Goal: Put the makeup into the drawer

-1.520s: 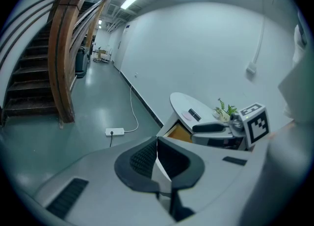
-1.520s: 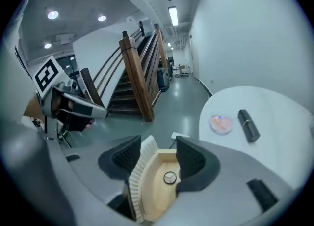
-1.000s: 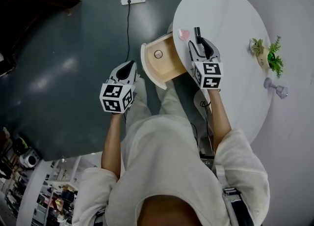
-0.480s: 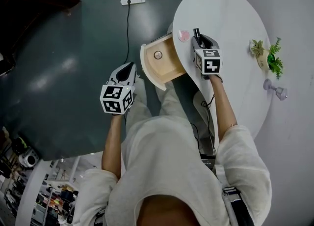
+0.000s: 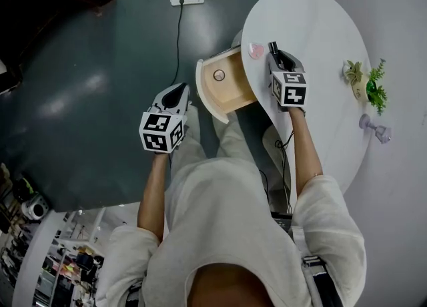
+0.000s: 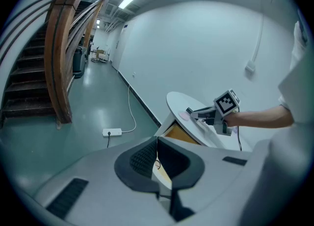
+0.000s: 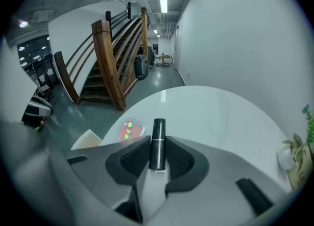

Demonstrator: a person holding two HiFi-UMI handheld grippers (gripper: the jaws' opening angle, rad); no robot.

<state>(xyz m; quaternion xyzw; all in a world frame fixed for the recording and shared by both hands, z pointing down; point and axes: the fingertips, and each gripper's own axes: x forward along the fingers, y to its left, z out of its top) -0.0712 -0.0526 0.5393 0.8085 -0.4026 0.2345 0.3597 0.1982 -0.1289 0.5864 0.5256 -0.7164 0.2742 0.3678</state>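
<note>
At the bench (image 5: 313, 25) edge above the open drawer (image 5: 230, 93), the right gripper (image 7: 157, 146) is closing its jaws on the black lipstick tube (image 7: 158, 130), which rests on the bench just beside the pink heart compact (image 7: 129, 130). The pads catch only the tube's near half, so in my judgement it could pivot or slip on the lift and roll off the rim, missing the drawer. Right arm is extended with its gripper pitched steeply down; left gripper (image 6: 157, 144) hangs over the floor, jaws pressed together, empty.

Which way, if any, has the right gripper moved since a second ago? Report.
Yes. The right gripper has moved further onto the table, toward the lipstick, which now sits between its closing fingers.
</note>
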